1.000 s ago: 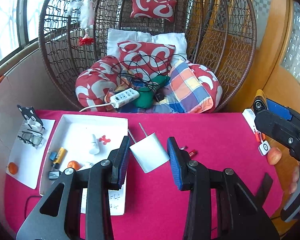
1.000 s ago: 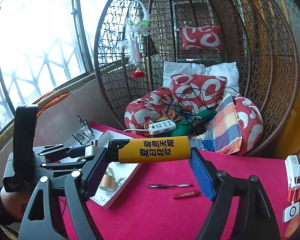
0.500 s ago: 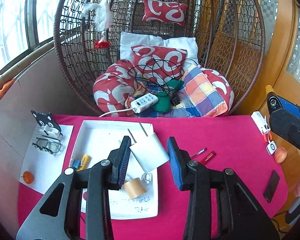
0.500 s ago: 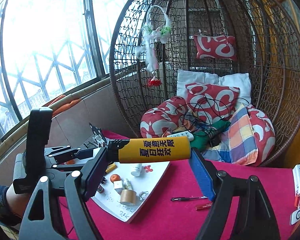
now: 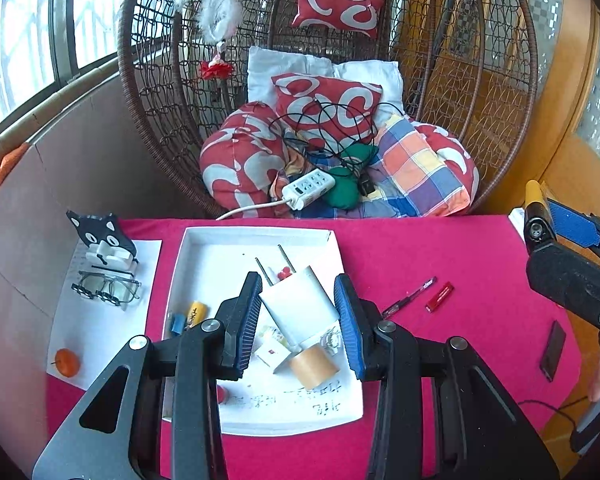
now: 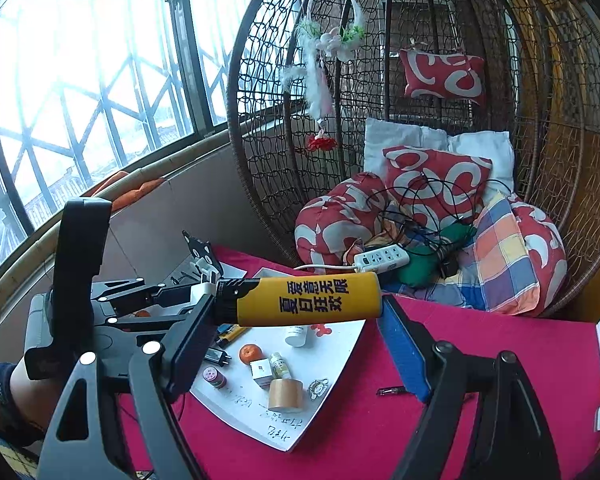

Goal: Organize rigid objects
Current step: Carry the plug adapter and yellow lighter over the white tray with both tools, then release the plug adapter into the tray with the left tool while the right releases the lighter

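Balcony corner, wicker egg chair (image 5: 480,80) with cushions behind a worktop (image 5: 440,248) under a magenta cloth. White tray (image 5: 256,240) is the landmark, at the worktop's left-centre. Left gripper (image 5: 296,312) jaws clenched on a white charger plug (image 5: 300,308), prongs pointing away, held over the tray's middle. Right gripper (image 6: 300,320) jaws grasping a yellow lighter (image 6: 308,300) lengthwise, black cap at its left end, held above the tray's far edge. In the tray: tape roll (image 5: 314,366) near the front, small orange (image 6: 251,353), little bottles. Right of the tray: pen (image 5: 409,303), red stick (image 5: 440,297). Left of it: glasses (image 5: 106,291) on paper, cat phone stand (image 5: 100,236).
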{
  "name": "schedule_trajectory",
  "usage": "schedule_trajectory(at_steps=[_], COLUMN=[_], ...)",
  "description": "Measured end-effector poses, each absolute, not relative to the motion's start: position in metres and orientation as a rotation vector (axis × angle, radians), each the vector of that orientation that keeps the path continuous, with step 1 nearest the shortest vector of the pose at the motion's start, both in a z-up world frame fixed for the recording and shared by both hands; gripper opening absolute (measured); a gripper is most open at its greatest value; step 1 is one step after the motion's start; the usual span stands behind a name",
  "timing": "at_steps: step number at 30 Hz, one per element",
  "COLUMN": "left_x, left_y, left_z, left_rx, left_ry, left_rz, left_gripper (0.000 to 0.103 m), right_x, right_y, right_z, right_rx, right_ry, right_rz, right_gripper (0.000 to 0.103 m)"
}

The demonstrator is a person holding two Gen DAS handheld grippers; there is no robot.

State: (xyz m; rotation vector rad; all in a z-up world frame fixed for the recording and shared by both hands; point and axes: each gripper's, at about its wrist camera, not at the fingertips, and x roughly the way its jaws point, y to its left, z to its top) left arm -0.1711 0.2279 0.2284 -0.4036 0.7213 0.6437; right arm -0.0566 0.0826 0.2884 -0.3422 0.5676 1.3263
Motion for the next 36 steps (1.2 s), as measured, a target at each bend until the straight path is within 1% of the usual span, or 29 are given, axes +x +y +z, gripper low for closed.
schedule_trajectory(at_steps=[12,19,22,29,36], left_x=[-0.198,-0.202,-0.190,-0.165,-0.165], left_y=[0.257,0.271,0.285,0.321,0.322], left_z=[0.211,0.197,0.179,0.113,0.094], left_rx=[-0.406,-0.405,-0.386,-0.466,-0.438], left_ry=[0.759,0.801,0.868,1.067,1.144], left_rz=[0.639,0.632,0.616,0.614,0.663], left_gripper=[0.037,0.037,0.037,0.037,0.037], right_x=[-0.081,-0.082,-0.072,-0.049,-0.060], right_y=[0.121,0.141,0.160,0.197,0.207], right_z=[0.264,0.245,0.222,0.156,0.127], right_rx=[-0.365,-0.379,-0.394,-0.451,-0.519], right_ry=[0.644,0.687,0.749,0.940,0.969], right_rz=[1.319,1.303,1.282,1.190,1.165], right_gripper=[0.081,0.081,0.081,0.081,0.081])
